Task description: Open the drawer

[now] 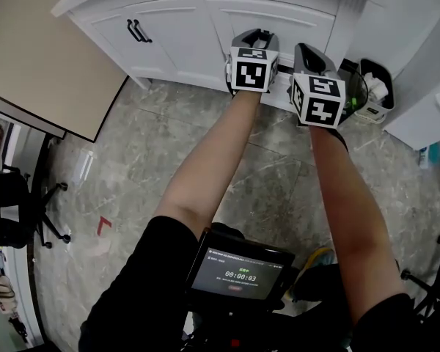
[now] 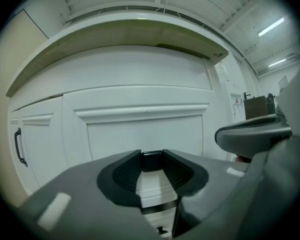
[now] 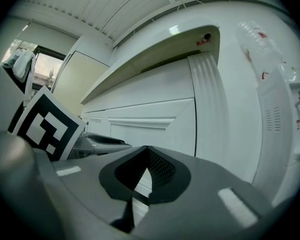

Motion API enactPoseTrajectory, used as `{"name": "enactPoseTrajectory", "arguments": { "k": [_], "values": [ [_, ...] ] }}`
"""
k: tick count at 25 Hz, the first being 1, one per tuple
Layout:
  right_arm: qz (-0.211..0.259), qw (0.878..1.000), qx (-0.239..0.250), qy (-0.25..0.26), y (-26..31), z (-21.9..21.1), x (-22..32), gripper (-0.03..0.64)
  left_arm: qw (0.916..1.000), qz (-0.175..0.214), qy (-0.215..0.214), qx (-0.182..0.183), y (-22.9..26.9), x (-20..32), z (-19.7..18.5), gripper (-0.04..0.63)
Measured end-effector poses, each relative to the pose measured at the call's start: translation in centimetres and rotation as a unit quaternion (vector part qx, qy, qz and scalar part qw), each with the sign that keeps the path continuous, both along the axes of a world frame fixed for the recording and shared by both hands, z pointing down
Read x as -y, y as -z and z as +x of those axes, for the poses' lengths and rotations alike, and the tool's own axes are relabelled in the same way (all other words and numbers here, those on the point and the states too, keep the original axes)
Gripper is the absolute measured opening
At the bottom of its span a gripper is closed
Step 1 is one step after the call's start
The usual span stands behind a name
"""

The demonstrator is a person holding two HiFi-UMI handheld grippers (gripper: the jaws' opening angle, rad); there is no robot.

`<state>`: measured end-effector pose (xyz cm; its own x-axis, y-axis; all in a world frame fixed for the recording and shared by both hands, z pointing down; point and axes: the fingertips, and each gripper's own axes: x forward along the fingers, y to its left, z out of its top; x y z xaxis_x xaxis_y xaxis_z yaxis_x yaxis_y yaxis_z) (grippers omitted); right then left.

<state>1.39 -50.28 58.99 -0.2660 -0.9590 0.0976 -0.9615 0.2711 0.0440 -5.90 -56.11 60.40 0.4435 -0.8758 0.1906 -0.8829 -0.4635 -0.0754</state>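
Drawer front (image 2: 145,134): stiff, slick paint; grip only at pull. L claw (image 2: 151,154) narrow on dark block (image 2: 150,164), prob that pull; R claw (image 3: 147,148) closed, empty

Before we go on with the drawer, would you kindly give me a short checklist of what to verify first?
1. Is the left gripper at the cabinet front? Ok: close up to it.
2. Is a handle in its jaws? Cannot tell: they stand apart, with a dark block between the tips.
3. Is the right gripper free? Ok: jaws together on nothing.
4. Is the front shut? Ok: it looks flush.
5. Is the bin clear of the pull? Ok: it stands off to the right.
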Motion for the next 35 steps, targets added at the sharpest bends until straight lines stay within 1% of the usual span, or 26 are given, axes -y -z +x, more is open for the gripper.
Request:
{"name": "enactPoseTrajectory", "arguments": {
  "k": [3, 7, 14, 17, 26, 31, 35],
  "values": [
    [-0.001, 1.0, 0.003, -0.003, -0.3, 0.0, -0.2, 0.025, 1.0, 0.004, 0.004, 0.001, -0.2, 0.0, -0.2, 0.13],
    [0.001, 1.0, 0.002, 0.0, -0.3, -0.7, -0.8, 0.025, 0.9999, 0.004, 0.004, -0.011, -0.2, -0.6, -0.4, 0.126],
    [0.003, 1.0, 0.005, 0.009, 0.3, -1.9, -3.2, 0.025, 0.9998, -0.011, -0.003, -0.015, -0.1, -1.9, -0.7, 0.121],
    [-0.001, 1.0, 0.007, 0.009, 0.3, -2.2, -4.4, 0.025, 0.9997, -0.019, -0.005, -0.015, -0.2, -3.4, -1.0, 0.121],
    [0.007, 1.0, 0.025, -0.003, 1.6, -3.0, -8.1, 0.025, 0.9997, -0.015, -0.011, -0.017, 0.1, -8.6, -2.5, 0.121],
    [0.004, 1.0, 0.018, 0.006, 1.9, -4.2, -11.1, 0.025, 0.9994, -0.021, -0.021, -0.019, 0.1, -11.6, -3.3, 0.121],
    [0.002, 1.0, 0.016, 0.013, 2.1, -5.1, -13.0, 0.025, 0.9991, -0.022, -0.026, -0.025, 0.1, -12.9, -3.8, 0.121]
  ]
}}
